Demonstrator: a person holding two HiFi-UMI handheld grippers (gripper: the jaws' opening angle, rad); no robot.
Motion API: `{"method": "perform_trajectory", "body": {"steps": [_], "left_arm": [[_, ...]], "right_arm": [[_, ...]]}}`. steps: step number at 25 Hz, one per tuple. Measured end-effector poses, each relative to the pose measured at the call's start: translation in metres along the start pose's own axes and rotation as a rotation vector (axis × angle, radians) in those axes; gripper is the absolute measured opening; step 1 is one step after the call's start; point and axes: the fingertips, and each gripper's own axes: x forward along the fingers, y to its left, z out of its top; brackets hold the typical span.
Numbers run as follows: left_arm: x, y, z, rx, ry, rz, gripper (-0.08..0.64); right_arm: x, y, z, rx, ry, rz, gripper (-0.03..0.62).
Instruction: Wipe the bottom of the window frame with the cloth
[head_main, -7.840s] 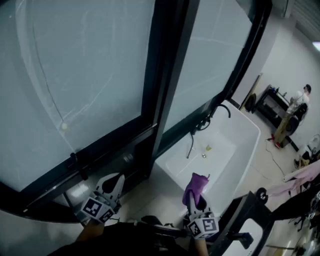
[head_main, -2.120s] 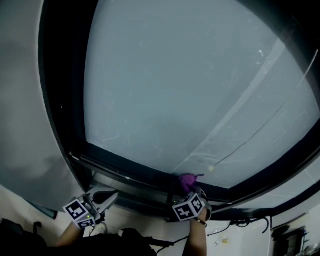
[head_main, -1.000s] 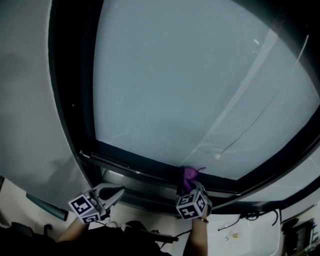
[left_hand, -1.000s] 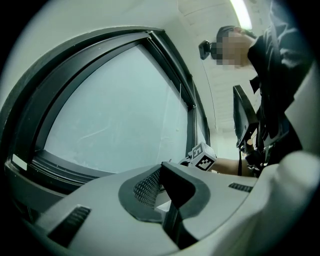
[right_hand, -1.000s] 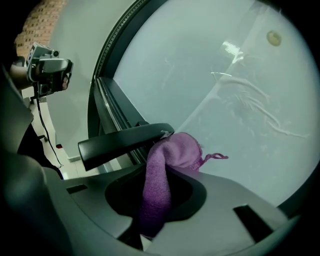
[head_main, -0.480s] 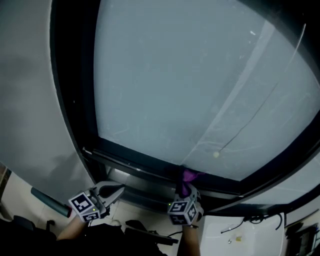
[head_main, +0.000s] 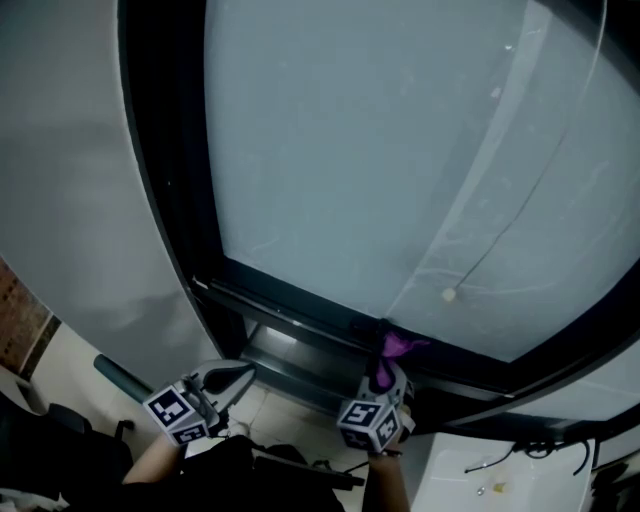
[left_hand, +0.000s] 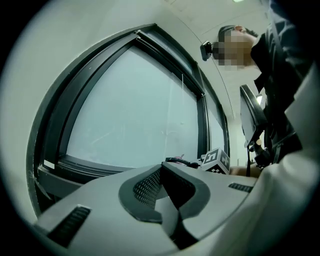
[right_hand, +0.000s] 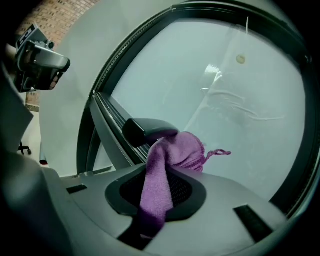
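The purple cloth (head_main: 395, 348) (right_hand: 172, 155) is bunched at the tips of my right gripper (head_main: 385, 374) (right_hand: 161, 172), which is shut on it. The cloth rests against the dark bottom rail of the window frame (head_main: 290, 315), right beside a dark window handle (right_hand: 148, 129). My left gripper (head_main: 237, 375) (left_hand: 162, 169) hangs lower left, away from the frame, jaws together with nothing in them. Its marker cube (head_main: 175, 412) faces me. The right gripper's cube (left_hand: 216, 160) shows in the left gripper view.
Frosted glass (head_main: 380, 150) fills the frame, with a blind cord ending in a small bead (head_main: 449, 294) just above the cloth. A white sink (head_main: 500, 478) lies at lower right. A grey wall (head_main: 70, 200) stands left of the frame.
Since the earliest frame the right gripper has carried the cloth from above the sink to the bottom rail. Over the last second it barely shifted there; my head turned slightly.
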Motion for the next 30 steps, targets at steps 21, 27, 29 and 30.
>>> {"method": "perform_trajectory", "body": {"steps": [21,27,29,30], "left_arm": [[-0.025,0.065,0.022,0.029,-0.021,-0.227,0.003],[-0.025,0.077,0.023,0.023,-0.030,-0.279,0.003],[-0.025,0.079,0.025,0.022,-0.032,-0.303,0.003],[-0.025,0.080,0.025,0.019,-0.035,-0.312,0.003]], "right_arm": [[0.009,0.045,0.030,0.367,0.048,-0.213,0.080],[0.011,0.038,0.049,0.653,0.009,-0.218,0.080],[0.014,0.036,0.053,0.732,-0.012,-0.198,0.080],[0.017,0.035,0.056,0.766,-0.015,-0.183,0.080]]}}
